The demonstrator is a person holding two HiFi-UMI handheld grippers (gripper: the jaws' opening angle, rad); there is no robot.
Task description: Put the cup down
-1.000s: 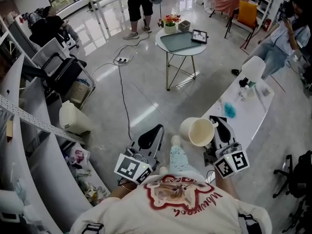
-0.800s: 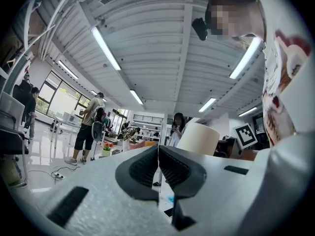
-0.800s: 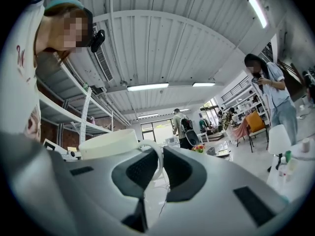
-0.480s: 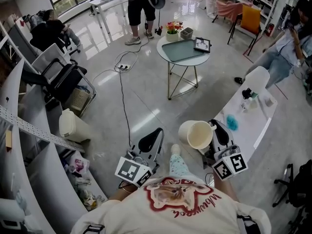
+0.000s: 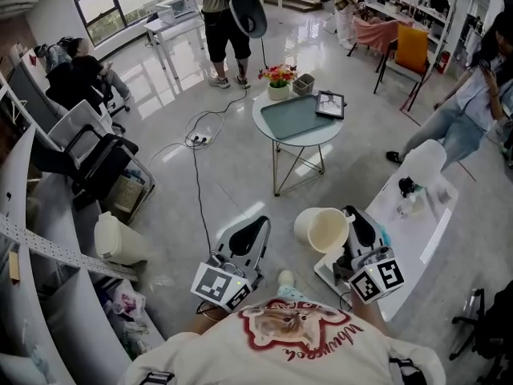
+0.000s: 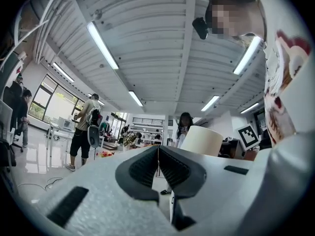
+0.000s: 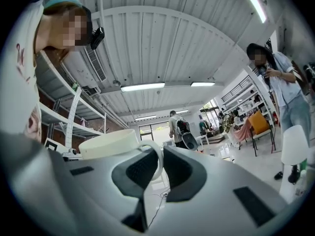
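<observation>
A cream cup (image 5: 322, 229) hangs in the air, tipped so its mouth faces up at me. My right gripper (image 5: 350, 220) is shut on the cup's handle (image 7: 156, 162), with the cup (image 7: 109, 143) to the left of its jaws in the right gripper view. My left gripper (image 5: 255, 229) is shut and holds nothing; it hovers to the left of the cup, level with it. In the left gripper view the cup (image 6: 202, 140) shows beyond the closed jaws. Both grippers are held over the floor in front of the person.
A long white table (image 5: 417, 227) with a bottle (image 5: 405, 188) and small items runs along the right, partly under the right gripper. A round table (image 5: 298, 119) with flowers and a tablet stands ahead. A white canister (image 5: 117, 239), shelving and cables lie on the left. Several people stand around.
The head view has shifted, so the round table and the white table sit nearer the grippers. The right gripper with the cup stays level; the left gripper stays shut.
</observation>
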